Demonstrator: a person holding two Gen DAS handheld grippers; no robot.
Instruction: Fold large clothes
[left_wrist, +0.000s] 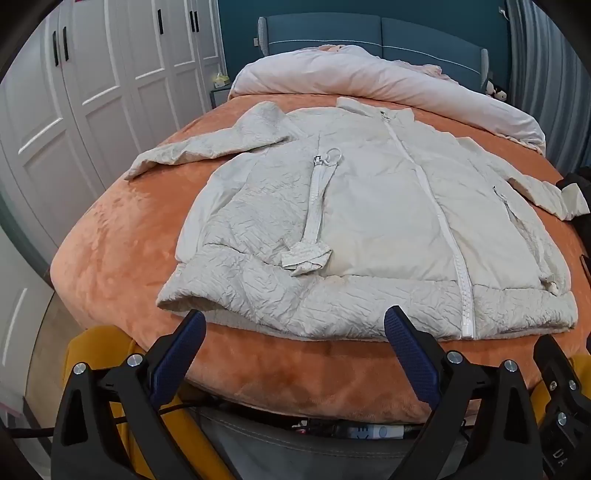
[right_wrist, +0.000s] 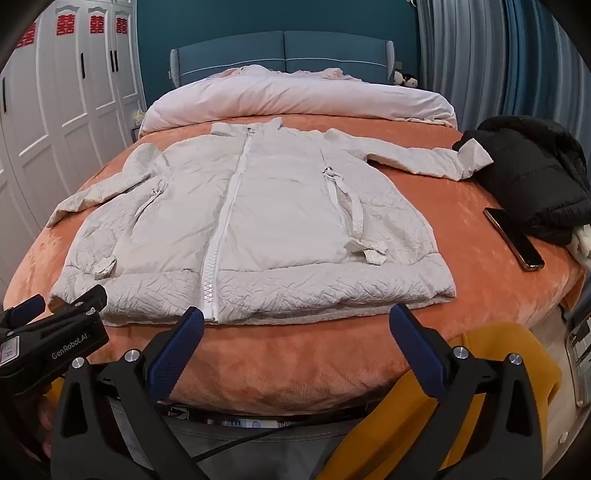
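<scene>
A cream zip-up jacket (left_wrist: 369, 206) lies flat, front up, on the orange blanket of the bed (left_wrist: 122, 236), sleeves spread to both sides and hem towards me. It also shows in the right wrist view (right_wrist: 266, 214). My left gripper (left_wrist: 295, 325) is open and empty, just short of the hem's left half. My right gripper (right_wrist: 295, 321) is open and empty, just short of the hem's right half, by the zip's lower end. The left gripper's body shows at the lower left of the right wrist view (right_wrist: 51, 343).
A black puffer jacket (right_wrist: 532, 177) and a phone (right_wrist: 513, 238) lie on the bed's right side, next to the right sleeve cuff. A pink duvet (right_wrist: 295, 99) is bunched at the headboard. White wardrobes (left_wrist: 92, 92) stand at left, curtains (right_wrist: 498, 66) at right.
</scene>
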